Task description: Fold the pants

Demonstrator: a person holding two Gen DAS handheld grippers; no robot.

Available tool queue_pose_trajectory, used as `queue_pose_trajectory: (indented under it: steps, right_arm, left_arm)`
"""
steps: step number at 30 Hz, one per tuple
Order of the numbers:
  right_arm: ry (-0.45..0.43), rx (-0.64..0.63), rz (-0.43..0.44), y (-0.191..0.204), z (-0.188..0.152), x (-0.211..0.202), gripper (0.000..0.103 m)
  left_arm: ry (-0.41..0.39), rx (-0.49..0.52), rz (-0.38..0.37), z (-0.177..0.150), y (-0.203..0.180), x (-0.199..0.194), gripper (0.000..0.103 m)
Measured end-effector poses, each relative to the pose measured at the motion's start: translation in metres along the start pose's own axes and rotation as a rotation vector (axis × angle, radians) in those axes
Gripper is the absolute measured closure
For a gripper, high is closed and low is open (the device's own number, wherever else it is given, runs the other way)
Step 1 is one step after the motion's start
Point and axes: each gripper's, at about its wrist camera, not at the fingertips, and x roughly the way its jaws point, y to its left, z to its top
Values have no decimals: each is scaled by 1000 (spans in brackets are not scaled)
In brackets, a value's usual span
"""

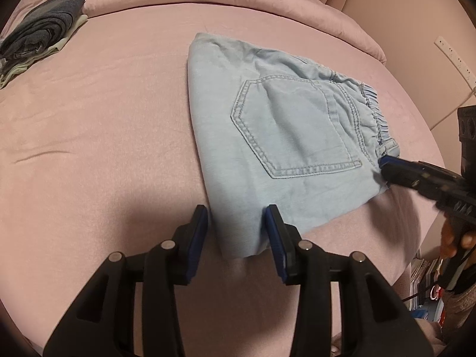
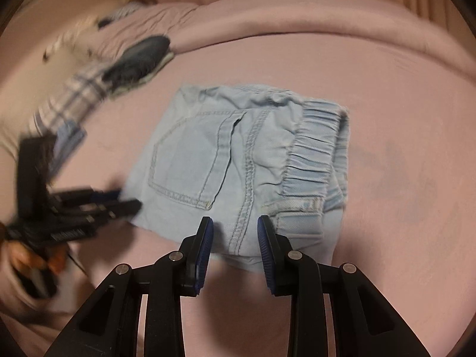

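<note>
Left gripper [image 1: 236, 227] spread open, blue-padded fingers straddling the near corner of the folded light-blue denim pants [image 1: 276, 136] without pinching it. Right gripper [image 2: 235, 238] likewise parted, poised over the near edge by the thick stitched seam, nothing held; seen from the left wrist view as a dark tool whose tip meets the waistband end of the bundle. Pants lying as a compact, roughly square packet in the middle of the pink bedspread [image 1: 104, 104], back pocket [image 1: 294, 128] facing up, gathered elastic waistband [image 2: 315, 151] along one side. Probably light and limp, soft thin denim that sags and unfolds if lifted by a single layer; waistband and double-stitched seam likely the firmest, least slippery places to pinch. Best taken at the corners through all layers at once, both sides together. Further out, a dark grey folded garment [image 1: 44, 29] near the far edge of the bedspread, well apart.
</note>
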Motion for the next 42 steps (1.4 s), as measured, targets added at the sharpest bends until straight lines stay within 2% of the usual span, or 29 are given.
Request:
queue_pose_trajectory:
  steps: [4,6,8,10,13,15,18,23,27,31,33,42]
  right_arm:
    - [-69,82,58,-7,-1,-19,71]
    - [-116,61,34,-2,1,-24,64]
    - [-150,40,-1,0,3,-27,64]
    - [-118,60,-29,-6,4,-19,64]
    - [-20,100,-76,-19,-2,6,64]
    - [-23,105,-100,-28,-13,12,60]
    - [-56,178,-27,-39,-18,6,59]
    - [-77,233,33,-45,-14,-10,58]
    - [-94,271,13,-52,-11,-13,50]
    - [-101,327,51,-63,-15,-15,48]
    - [-102,346,59,-63,-14,-12,44]
    - [-62,455,149,-75,-16,6,36]
  left_arm:
    - [0,0,9,-2,-1,0,60]
    - [3,5,15,-1,-2,1,60]
    - [5,9,22,0,-1,1,60]
    - [7,8,25,0,0,1,60]
    - [10,6,26,0,1,0,59]
    - [13,8,28,1,1,0,59]
    - [16,7,30,2,1,0,58]
    - [8,-4,34,6,3,-7,53]
    - [-17,-29,36,8,9,-15,48]
    - [-33,-60,24,11,16,-18,43]
    - [-42,-81,20,12,21,-20,40]
    - [-37,-91,8,18,19,-12,39]
